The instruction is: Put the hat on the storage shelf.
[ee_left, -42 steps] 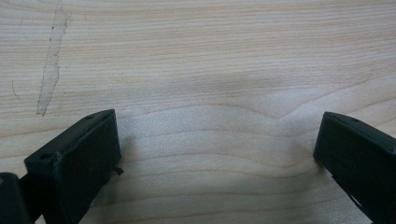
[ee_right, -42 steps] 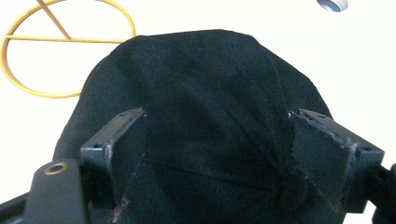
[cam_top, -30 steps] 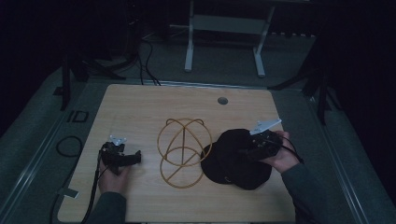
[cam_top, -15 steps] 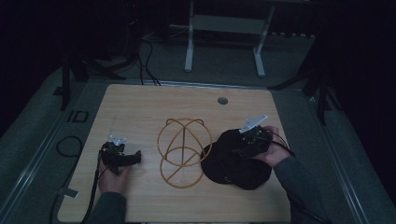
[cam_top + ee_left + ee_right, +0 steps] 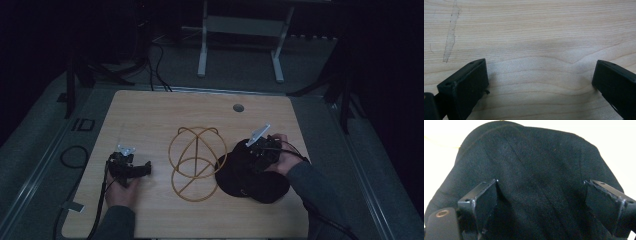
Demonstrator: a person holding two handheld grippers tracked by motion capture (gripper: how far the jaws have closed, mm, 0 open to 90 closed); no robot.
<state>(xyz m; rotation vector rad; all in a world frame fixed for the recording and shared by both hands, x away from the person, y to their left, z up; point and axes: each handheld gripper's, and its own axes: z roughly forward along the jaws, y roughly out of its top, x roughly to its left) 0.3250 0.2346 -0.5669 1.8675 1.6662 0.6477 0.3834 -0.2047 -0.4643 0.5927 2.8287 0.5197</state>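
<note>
Nearest edge of the counter [image 5: 150,115]: the person's two forearms enter from the bottom of the high view. Left gripper [image 5: 131,167] rests low over bare wood at the counter's left; in the left gripper view its jaws stand wide apart with only wood grain between them, nothing held. Right gripper [image 5: 260,155] sits over the black cloth [image 5: 250,182], a dark rounded heap at the counter's right. In the right gripper view the jaws are spread wide, having just been opening; the cloth [image 5: 536,170] lies between and beyond them, but the pads do not pinch it. Just left of the cloth, mid-counter, lies a wire frame [image 5: 195,162] of tan hoops, its right edge touching or just meeting the cloth. Farther back, a small round grommet [image 5: 238,107] in the counter near its far edge. Beyond that, a grey stand [image 5: 240,40] on the floor.
</note>
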